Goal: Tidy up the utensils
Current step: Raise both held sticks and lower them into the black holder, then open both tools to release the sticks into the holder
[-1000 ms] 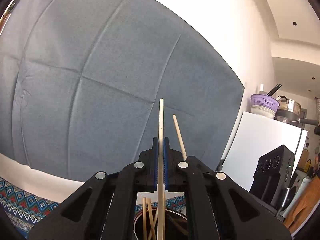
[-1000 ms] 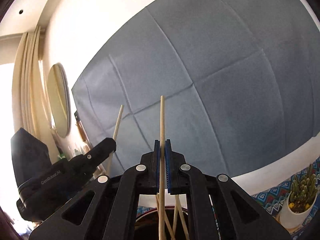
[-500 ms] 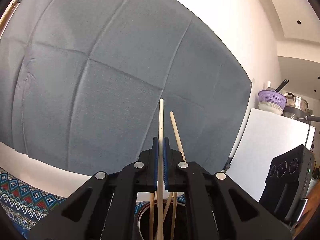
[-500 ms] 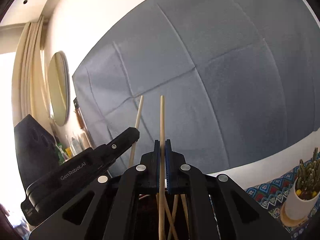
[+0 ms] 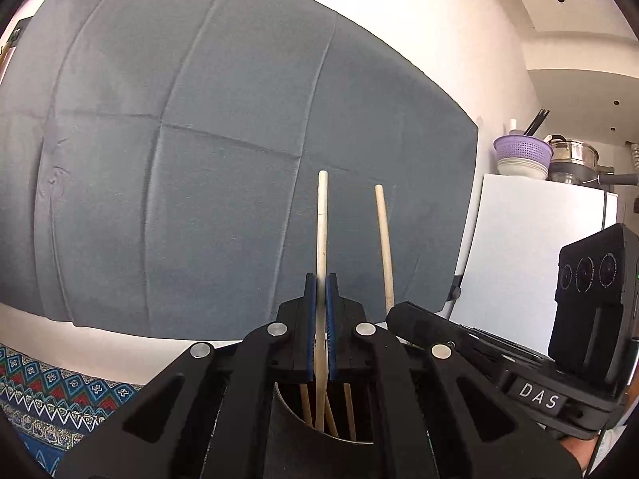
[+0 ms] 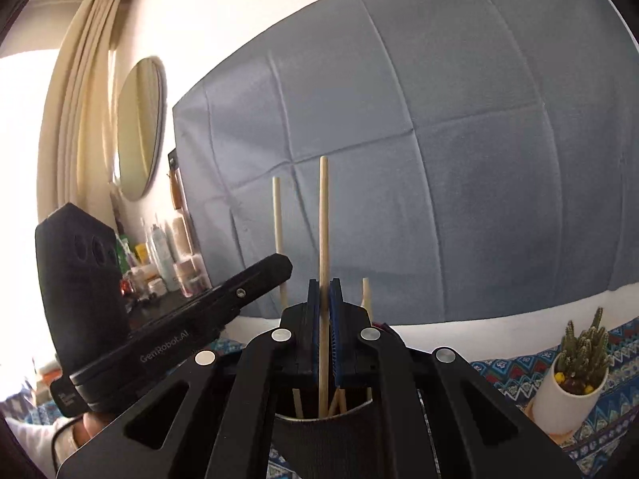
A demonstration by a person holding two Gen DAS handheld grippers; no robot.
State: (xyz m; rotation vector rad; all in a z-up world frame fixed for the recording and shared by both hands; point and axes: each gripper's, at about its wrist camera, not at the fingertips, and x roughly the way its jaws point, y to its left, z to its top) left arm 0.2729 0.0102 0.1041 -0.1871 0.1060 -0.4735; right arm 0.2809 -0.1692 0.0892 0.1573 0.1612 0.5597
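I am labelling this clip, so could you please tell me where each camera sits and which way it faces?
Left wrist: on the left gripper, looking along its fingers, tilted up at the grey cloth; its chopstick stands over the holder; right gripper alongside.
Right wrist: on the right gripper, facing the same cloth, with its own chopstick; left gripper and a cactus show.
Shared: cloth, holder, both chopsticks, both grippers.

We note pale, matt wooden chopsticks (image 5: 322, 223), smooth. Left gripper (image 5: 320, 291) and right gripper (image 6: 324, 299): matt black plastic, ribbed blue pads (image 6: 334, 319), shiny metal rivets. Grey backdrop cloth (image 5: 199, 159) matt, creased.
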